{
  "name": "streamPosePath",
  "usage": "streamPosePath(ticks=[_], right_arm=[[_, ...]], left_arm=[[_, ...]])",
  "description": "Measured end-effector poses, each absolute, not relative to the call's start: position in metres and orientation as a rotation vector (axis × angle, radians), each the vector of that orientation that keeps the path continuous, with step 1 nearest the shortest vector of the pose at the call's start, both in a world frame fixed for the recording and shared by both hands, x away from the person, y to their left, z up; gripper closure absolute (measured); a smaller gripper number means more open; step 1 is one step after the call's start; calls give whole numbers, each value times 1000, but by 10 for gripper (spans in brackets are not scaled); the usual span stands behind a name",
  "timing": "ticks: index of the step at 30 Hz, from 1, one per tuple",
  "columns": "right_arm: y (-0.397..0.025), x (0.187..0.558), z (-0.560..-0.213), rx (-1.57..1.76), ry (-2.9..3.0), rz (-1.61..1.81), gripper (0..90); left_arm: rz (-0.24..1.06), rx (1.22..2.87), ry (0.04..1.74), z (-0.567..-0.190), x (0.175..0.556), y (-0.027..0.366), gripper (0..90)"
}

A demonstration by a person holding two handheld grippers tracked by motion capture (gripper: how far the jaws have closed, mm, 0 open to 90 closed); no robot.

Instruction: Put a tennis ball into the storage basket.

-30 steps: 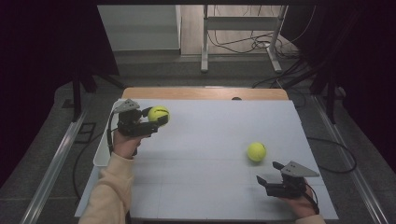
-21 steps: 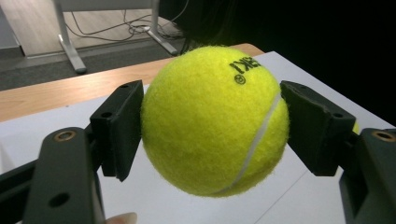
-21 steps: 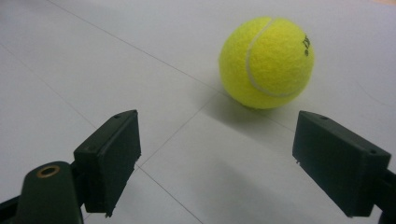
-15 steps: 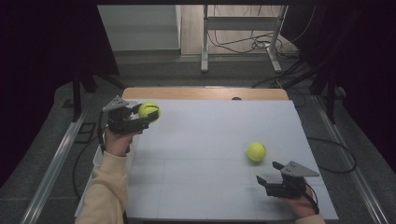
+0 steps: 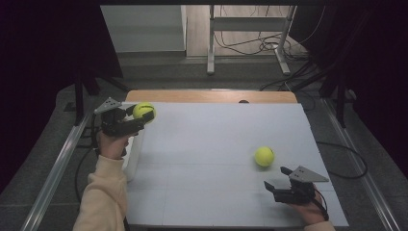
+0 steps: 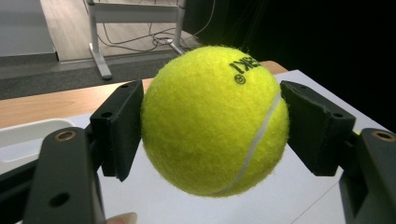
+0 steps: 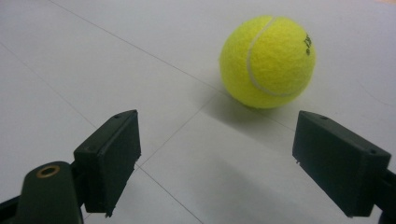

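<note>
Right claw [image 5: 278,179] is seen low at the near right corner of the white counter [image 5: 211,144], close to the front edge, jaws spread wide with nothing between them. Just beyond it a free tennis ball [image 5: 264,156] rests on the counter, bare surface open all around it. Farther off, at the far left edge, the left claw [image 5: 142,117] is raised above the counter, jaws clamped on the held tennis ball [image 6: 215,120]. This ball is fuzzy yellow-green, with a white seam curving down its right side and black print near the top. Being round, no long axis is shown. A white tray [image 6: 23,135] is glimpsed beside the left edge.
</note>
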State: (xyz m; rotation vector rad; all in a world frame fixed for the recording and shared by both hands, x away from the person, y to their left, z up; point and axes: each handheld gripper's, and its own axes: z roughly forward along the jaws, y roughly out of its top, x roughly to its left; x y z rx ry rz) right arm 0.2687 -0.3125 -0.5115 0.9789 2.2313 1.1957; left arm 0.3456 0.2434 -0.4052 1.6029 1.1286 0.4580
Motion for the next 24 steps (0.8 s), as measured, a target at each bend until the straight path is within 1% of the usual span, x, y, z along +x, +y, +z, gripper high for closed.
streamPosePath(ticks=[9,16,24], right_arm=[[-313,268,-511,983,2223,1205,161],[-314,268,-510,983,2222,1205,162],[-313,268,-510,979,2223,1208,162]], left_arm=[[487,1586,1181,-405,349,256,263],[504,1611,1248,-407,362,265,263],[529,1614,1291,-406,368,274,263]])
